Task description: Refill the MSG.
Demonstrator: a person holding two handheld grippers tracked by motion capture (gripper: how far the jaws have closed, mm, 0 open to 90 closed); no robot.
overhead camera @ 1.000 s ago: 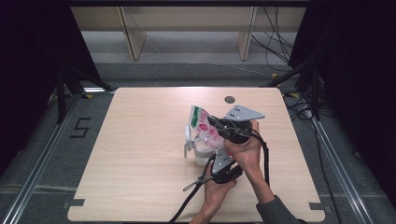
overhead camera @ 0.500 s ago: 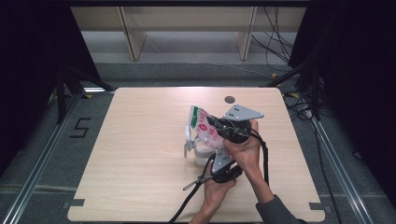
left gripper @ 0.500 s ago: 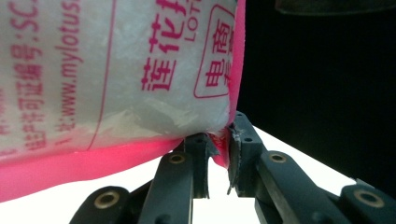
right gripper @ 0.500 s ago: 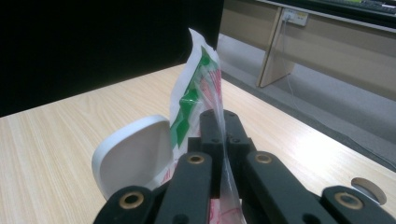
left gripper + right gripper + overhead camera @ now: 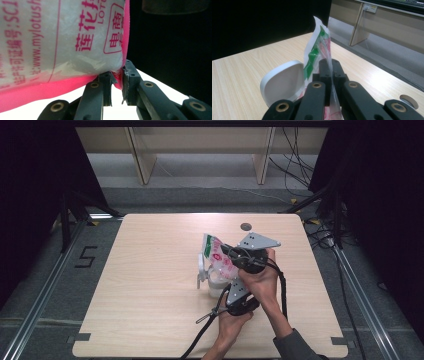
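Both tools grip the bag (image 5: 218, 254): the right tool (image 5: 329, 66) is clenched on its clear top edge, the left tool (image 5: 117, 75) on its pink corner. The bag hangs tilted just above the white container (image 5: 214, 282), whose lid (image 5: 283, 81) stands open. Pouring seems under way, not finished.

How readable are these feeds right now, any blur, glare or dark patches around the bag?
High view: even light, dark surround, bag small but sharp. Left gripper view: bag very close, print slightly soft, table blown out white, background black. Right gripper view: tool sharp, white lid clear, far shelving soft.
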